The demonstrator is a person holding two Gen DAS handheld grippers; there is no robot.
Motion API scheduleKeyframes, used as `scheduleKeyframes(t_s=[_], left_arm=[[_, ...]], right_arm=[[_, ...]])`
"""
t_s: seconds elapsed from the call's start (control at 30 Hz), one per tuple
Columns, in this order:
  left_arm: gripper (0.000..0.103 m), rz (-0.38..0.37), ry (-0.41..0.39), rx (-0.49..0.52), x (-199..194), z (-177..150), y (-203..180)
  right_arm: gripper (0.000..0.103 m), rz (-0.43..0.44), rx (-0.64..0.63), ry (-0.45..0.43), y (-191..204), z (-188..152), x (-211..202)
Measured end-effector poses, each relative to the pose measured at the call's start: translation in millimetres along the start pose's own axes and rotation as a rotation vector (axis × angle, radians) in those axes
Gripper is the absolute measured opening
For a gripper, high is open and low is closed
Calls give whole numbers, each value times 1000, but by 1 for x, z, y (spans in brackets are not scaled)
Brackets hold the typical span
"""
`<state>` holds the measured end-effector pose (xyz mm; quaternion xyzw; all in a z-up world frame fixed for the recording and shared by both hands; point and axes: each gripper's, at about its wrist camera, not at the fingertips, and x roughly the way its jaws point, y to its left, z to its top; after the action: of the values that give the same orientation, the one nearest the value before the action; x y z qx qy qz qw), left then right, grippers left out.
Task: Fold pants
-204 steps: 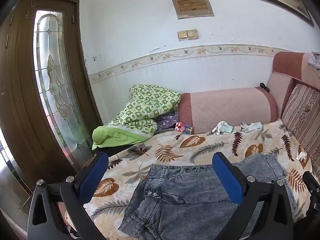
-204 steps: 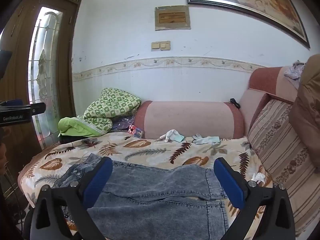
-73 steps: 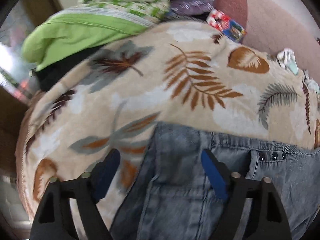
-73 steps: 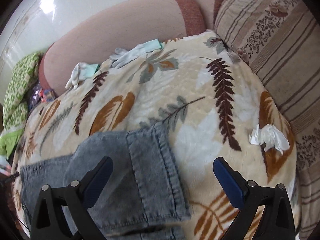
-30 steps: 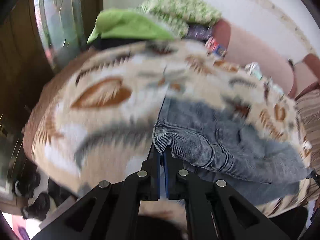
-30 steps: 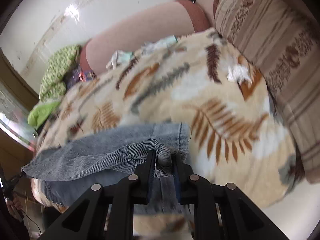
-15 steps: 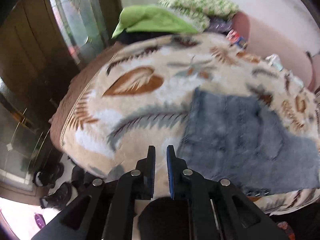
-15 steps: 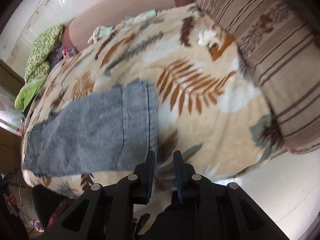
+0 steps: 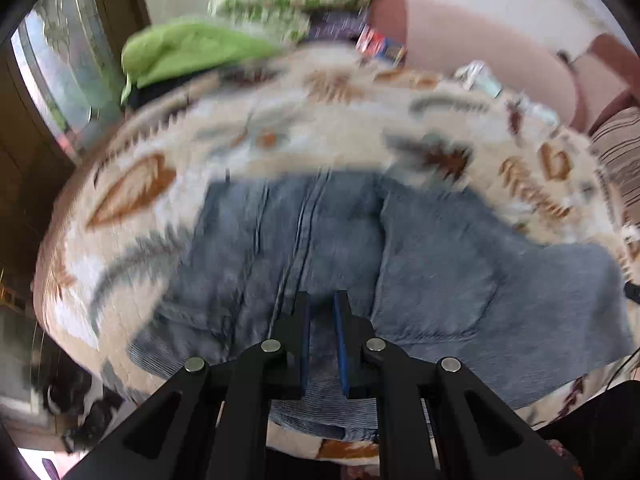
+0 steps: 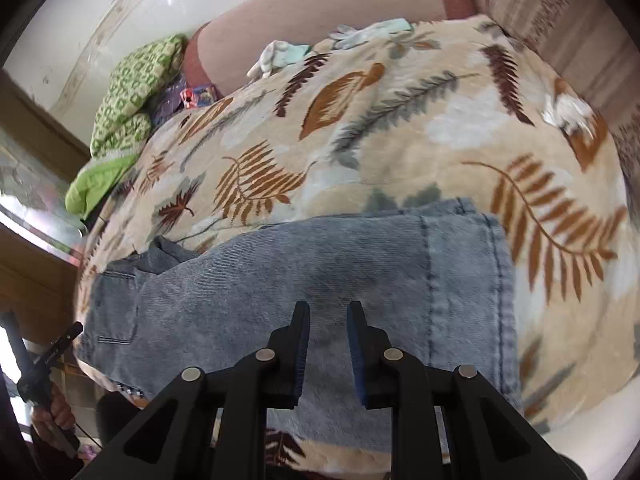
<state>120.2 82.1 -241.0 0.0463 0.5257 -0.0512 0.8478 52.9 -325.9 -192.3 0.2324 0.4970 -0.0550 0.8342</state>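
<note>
Light blue denim pants [image 9: 432,264] lie folded in half lengthwise on a leaf-print blanket [image 9: 320,128] that covers a sofa seat. In the left wrist view my left gripper [image 9: 320,300] hovers over the waist end, near the centre seam; its jaws stand a narrow gap apart with nothing pinched. In the right wrist view the pants [image 10: 320,264] stretch across the blanket [image 10: 400,140], hem end at the right. My right gripper [image 10: 328,310] hangs over the middle of the leg, jaws slightly apart and holding no cloth.
A green quilt [image 9: 192,52] is heaped at the far left by a glass door [image 9: 60,80]. The pink sofa arm [image 10: 320,12] runs along the back with gloves [image 10: 280,56] beside it. A white tissue [image 10: 568,112] lies at the right. A hand [image 10: 52,408] shows low left.
A second ago both grippers were shut on the denim's edge, carrying it over. They let go, the pants lie folded flat, and both grippers have moved in over the cloth.
</note>
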Motion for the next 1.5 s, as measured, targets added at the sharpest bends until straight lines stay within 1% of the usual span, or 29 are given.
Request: scheduleKeyframes(t_s=[0.03, 0.07, 0.1, 0.13, 0.17, 0.2, 0.27, 0.33, 0.37, 0.43, 0.57, 0.63, 0.7, 0.73, 0.77, 0.83, 0.9, 0.93, 1.0, 1.07, 1.1, 1.13, 1.17, 1.27, 1.3, 1.37, 1.4, 1.43, 1.5], left_arm=[[11, 11, 52, 2, 13, -6, 1], [11, 14, 82, 7, 21, -13, 4], [11, 16, 88, 15, 26, -21, 6], [11, 12, 73, 20, 25, -27, 9], [11, 8, 50, 23, 23, -32, 13], [11, 3, 48, 25, 22, -36, 15], [11, -19, 63, 17, 20, -38, 19], [11, -30, 77, 9, 16, -34, 20], [11, -35, 77, -2, 12, -32, 19], [11, -56, 51, -8, 1, -29, 16], [13, -131, -23, 64, -24, -29, -10], [26, -168, -51, 122, -32, -31, -31], [35, -179, -63, 181, -32, -34, -54], [35, -178, -59, 208, -30, -36, -65], [35, -181, -53, 226, -28, -38, -72], [35, -182, -27, 261, -14, -41, -86], [35, -113, 71, 282, 14, -46, -93], [35, -106, 111, 273, 23, -49, -92], [36, -127, 91, 264, 21, -48, -89], [36, -136, 93, 271, 18, -45, -88], [36, -143, 89, 265, 17, -43, -88], [36, -154, 79, 255, 14, -41, -86], [36, -166, 65, 244, 11, -38, -85], [36, -221, 20, 219, 0, -34, -82], [36, -233, 10, 220, -2, -36, -82], [36, -247, -5, 236, -3, -35, -84], [36, -247, -7, 245, -3, -35, -84], [37, -242, -7, 253, 1, -33, -87], [37, -235, 7, 259, 8, -34, -86]], right_arm=[[22, -33, -4, 30, -1, 0, 9], [22, -75, 13, 85, -6, -4, 22], [21, -101, 34, 141, -14, -9, 32], [22, -103, 51, 183, -22, -15, 40], [21, -71, 51, 150, -27, -20, 37], [21, -58, 40, 130, -28, -24, 31], [21, -87, 25, 167, -28, -26, 27], [21, -140, 8, 199, -20, -22, 23], [21, -150, -8, 196, -15, -18, 19], [21, -116, -55, 138, 2, -8, 4], [21, -24, -114, 20, 31, 11, -18], [21, 1, -132, -10, 44, 22, -18], [21, -2, -136, -27, 51, 29, -11], [21, -5, -129, -24, 53, 32, -4], [21, -3, -118, -3, 52, 34, 6], [21, -13, -73, 74, 42, 33, 30], [21, -62, -27, 145, 26, 26, 50], [21, -85, 0, 185, 17, 21, 59], [21, -19, 43, 151, 6, 18, 54], [21, -34, 41, 162, 7, 23, 45], [21, -37, 23, 142, 11, 28, 39], [23, -17, -3, 116, 17, 33, 32], [23, 23, -29, 95, 26, 39, 26], [22, 198, -127, 71, 65, 55, 16], [28, 244, -162, 76, 79, 58, 18], [47, 307, -220, 93, 108, 62, 27], [69, 321, -235, 95, 122, 62, 33], [73, 334, -252, 97, 132, 60, 38], [73, 346, -271, 136, 152, 63, 59]])
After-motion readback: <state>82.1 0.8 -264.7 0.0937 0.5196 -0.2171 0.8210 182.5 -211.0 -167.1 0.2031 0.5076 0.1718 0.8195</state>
